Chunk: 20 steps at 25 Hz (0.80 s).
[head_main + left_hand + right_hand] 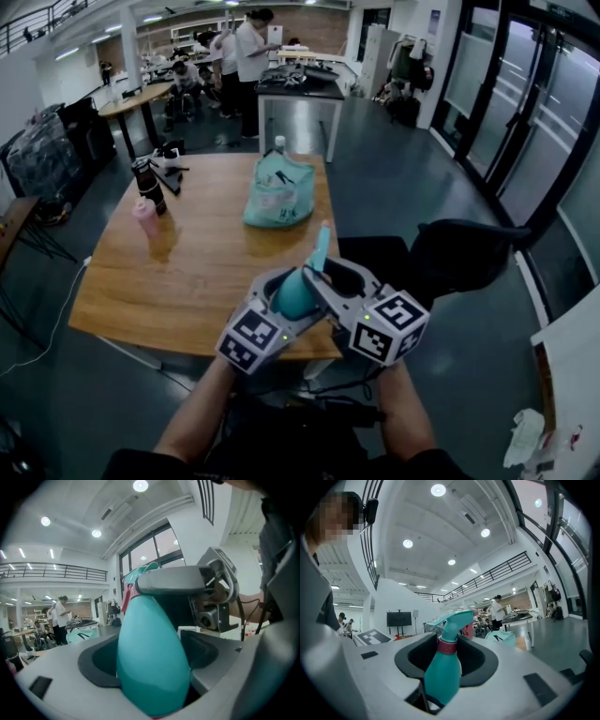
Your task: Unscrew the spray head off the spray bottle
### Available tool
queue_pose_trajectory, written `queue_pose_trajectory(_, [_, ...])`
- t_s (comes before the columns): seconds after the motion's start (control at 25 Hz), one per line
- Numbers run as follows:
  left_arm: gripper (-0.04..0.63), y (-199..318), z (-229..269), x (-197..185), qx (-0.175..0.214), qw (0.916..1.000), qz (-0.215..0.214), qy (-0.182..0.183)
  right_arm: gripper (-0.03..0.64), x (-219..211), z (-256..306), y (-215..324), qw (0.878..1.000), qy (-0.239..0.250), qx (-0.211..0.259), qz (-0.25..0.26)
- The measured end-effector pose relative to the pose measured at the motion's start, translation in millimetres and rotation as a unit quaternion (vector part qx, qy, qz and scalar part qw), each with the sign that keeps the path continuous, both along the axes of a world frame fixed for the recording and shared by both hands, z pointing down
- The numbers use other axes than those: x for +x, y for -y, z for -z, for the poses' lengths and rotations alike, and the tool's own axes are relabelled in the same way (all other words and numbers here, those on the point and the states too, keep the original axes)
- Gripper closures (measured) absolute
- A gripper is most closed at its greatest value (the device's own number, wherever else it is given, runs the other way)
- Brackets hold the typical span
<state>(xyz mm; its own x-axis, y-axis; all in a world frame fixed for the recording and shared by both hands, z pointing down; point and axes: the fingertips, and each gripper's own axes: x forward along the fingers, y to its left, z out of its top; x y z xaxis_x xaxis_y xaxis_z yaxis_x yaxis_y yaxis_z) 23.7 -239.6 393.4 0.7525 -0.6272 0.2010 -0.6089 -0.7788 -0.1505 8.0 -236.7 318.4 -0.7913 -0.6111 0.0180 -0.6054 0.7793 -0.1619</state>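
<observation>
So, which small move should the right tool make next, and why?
Probably close the right tool on the red collar below the spray head. The left tool clamps the body of the spray bottle, while the right tool stands around the collar with gaps on both sides, so no twist can start yet.

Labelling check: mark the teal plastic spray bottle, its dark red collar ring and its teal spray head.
teal plastic spray bottle (150,663): left gripper view, middle of its body.
dark red collar ring (447,646): right gripper view, front of the ring.
teal spray head (456,620): right gripper view, middle of the head.
</observation>
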Motion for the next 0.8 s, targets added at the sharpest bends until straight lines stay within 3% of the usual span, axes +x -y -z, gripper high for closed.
queue_pose_trajectory(0.28, [0.193, -14.5, 8.7, 4.3, 0.006, 0.9976, -0.068, -0.010, 0.477, -0.5, 6.8, -13.9, 0.998, 0.008, 0.024, 0.061])
queue_pose_trajectory(0.8, [0.193, -45.5, 18.9, 11.3, -0.006, 0.9819, -0.186, -0.035, 0.477, -4.6, 17.5, -45.2, 0.982, -0.008, 0.083, 0.170])
